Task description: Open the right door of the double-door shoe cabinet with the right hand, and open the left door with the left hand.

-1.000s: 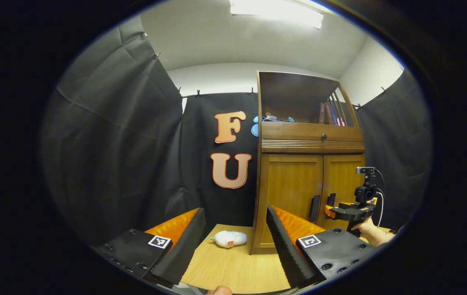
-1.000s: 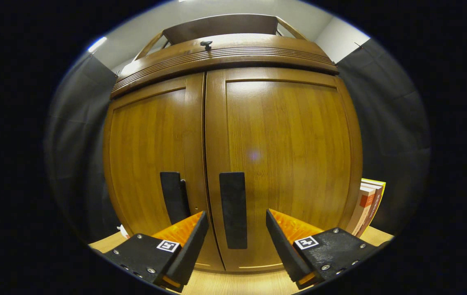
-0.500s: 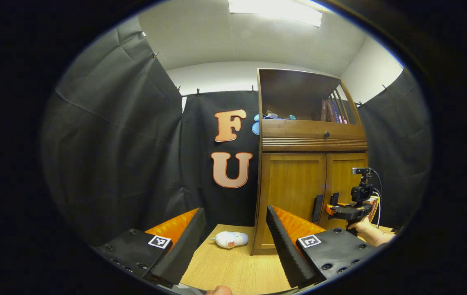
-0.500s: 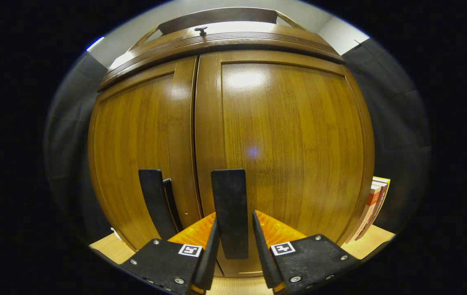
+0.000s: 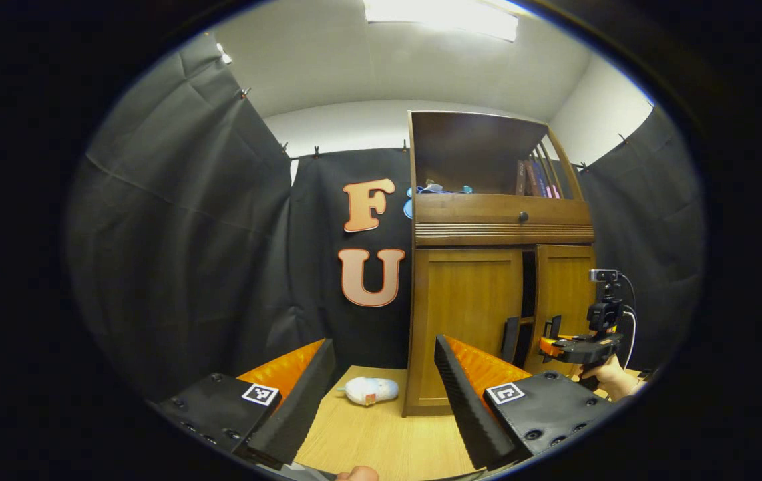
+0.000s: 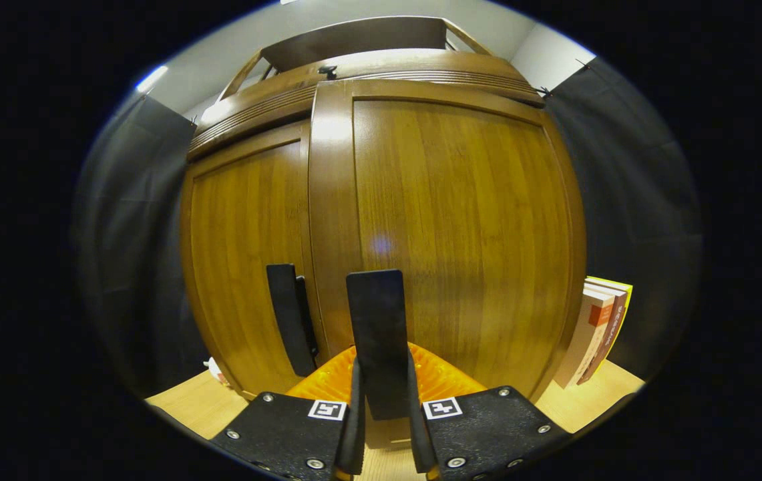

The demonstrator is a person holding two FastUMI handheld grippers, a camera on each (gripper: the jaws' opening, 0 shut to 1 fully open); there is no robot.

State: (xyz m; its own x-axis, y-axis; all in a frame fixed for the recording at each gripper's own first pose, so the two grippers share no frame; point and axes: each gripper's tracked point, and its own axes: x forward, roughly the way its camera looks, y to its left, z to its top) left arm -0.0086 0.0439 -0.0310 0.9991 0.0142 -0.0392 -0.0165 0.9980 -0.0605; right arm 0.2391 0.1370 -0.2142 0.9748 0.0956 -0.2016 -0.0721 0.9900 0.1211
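Observation:
A brown wooden shoe cabinet (image 5: 501, 230) stands on the table, right of centre in the left gripper view. Its right door (image 6: 447, 220) is ajar, and a dark gap shows between it and the closed left door (image 5: 467, 321). My right gripper (image 6: 383, 364) is shut on the right door's dark upright handle (image 6: 376, 314). In the left gripper view that right gripper (image 5: 546, 344) shows at the handle, held by a hand (image 5: 611, 374). The left door's handle (image 6: 290, 317) is free. My left gripper (image 5: 383, 344) is open and empty, well short of the cabinet.
A white soft object (image 5: 370, 391) lies on the wooden table (image 5: 381, 434) left of the cabinet's foot. Several books (image 6: 594, 341) lean against the cabinet's right side. The open top shelf (image 5: 481, 160) holds books and small items above a drawer knob (image 5: 523, 216).
My right gripper went from open around the right door's handle to shut on it, then drew the door outward so it stands ajar. My left gripper stayed almost still.

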